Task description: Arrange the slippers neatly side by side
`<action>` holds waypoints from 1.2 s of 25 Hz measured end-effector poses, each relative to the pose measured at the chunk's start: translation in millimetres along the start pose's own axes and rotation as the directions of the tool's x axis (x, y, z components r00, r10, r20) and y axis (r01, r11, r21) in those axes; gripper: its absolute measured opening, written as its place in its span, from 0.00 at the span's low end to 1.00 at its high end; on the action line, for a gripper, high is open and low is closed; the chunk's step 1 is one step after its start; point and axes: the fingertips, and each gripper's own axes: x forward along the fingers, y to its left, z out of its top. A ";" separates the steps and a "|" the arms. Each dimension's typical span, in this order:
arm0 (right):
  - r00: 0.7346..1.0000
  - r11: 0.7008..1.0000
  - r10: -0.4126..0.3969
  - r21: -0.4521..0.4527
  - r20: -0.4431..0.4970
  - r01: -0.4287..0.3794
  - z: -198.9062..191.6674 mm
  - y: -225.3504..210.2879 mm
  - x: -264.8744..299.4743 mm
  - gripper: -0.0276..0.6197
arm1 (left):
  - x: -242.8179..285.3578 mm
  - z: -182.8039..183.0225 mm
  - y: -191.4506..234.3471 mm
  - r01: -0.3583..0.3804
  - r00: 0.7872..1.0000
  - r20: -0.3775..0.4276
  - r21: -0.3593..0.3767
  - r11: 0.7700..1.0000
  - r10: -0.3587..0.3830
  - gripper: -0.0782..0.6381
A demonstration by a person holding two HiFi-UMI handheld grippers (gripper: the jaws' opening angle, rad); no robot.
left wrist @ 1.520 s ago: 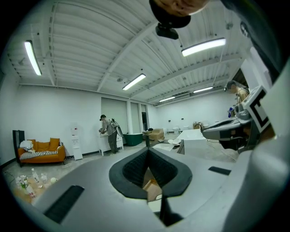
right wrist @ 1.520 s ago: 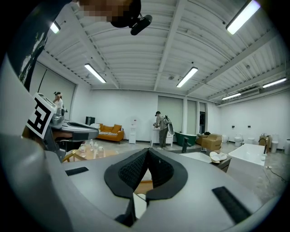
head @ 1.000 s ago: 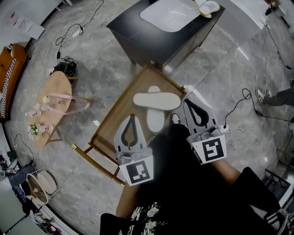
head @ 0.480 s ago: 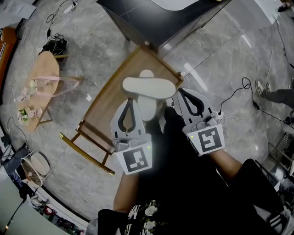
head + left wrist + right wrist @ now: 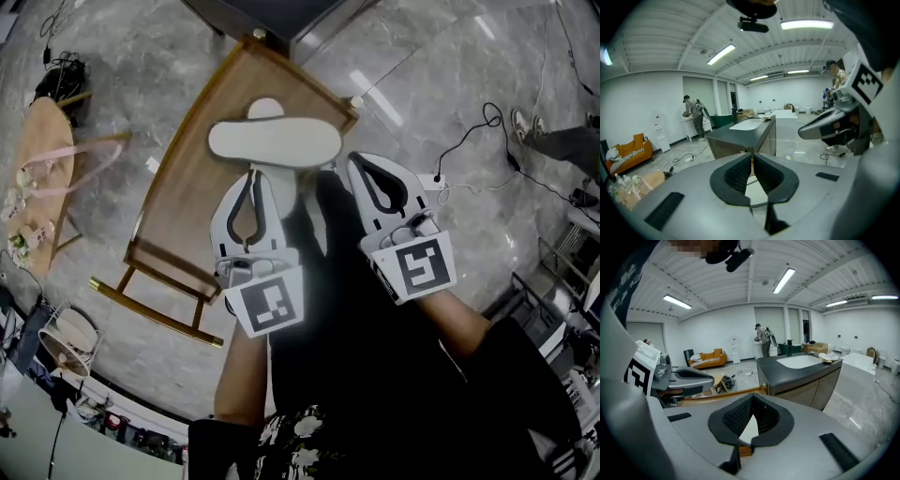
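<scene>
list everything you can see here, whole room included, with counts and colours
slippers: 2, white, crossed one over the other on the low table
low table: 1, brown wood, centre of the head view
side table: 1, light wood, left of the low table
counter: 1, dark, beyond the low table
sofa: 1, orange, by the far wall
cables: several, black, right of the low table
other people: at least 2, colours unclear, far off
left gripper: 1, grey, shut, empty, by the slippers
right gripper: 1, grey, shut, empty
</scene>
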 end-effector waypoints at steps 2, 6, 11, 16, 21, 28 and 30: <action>1.000 1.000 -0.007 0.018 -0.021 0.008 -12.9 -0.9 2.7 0.04 | 4.8 -11.5 -8.0 0.028 0.999 -0.019 0.027 0.999 -0.028 0.11; 0.998 0.999 -0.010 0.052 -0.066 0.014 -38.9 -1.2 11.7 0.04 | 17.7 -35.6 -23.3 0.081 0.995 -0.061 0.057 0.995 -0.078 0.11; 0.994 0.996 -0.016 0.083 -0.110 0.025 -65.4 -2.3 17.8 0.04 | 31.6 -60.0 -26.0 0.091 0.991 -0.106 0.096 0.991 -0.081 0.12; 0.990 0.994 -0.018 0.100 -0.141 0.033 -84.7 -4.1 22.6 0.04 | 44.7 -88.7 -34.8 0.154 0.978 -0.169 0.210 0.965 -0.120 0.28; 0.986 0.992 -0.024 0.121 -0.163 0.044 -92.4 -3.2 25.6 0.04 | 51.5 -113.2 -45.5 0.282 0.945 -0.258 0.339 0.898 -0.199 0.36; 0.988 0.991 -0.019 0.128 -0.152 0.038 -96.2 -0.9 29.8 0.04 | 50.6 -134.3 -59.5 0.388 0.912 -0.326 0.491 0.780 -0.249 0.38; 0.988 0.990 -0.016 0.133 -0.153 0.037 -97.2 0.2 30.0 0.04 | 52.4 -140.5 -60.4 0.389 0.912 -0.334 0.530 0.754 -0.237 0.39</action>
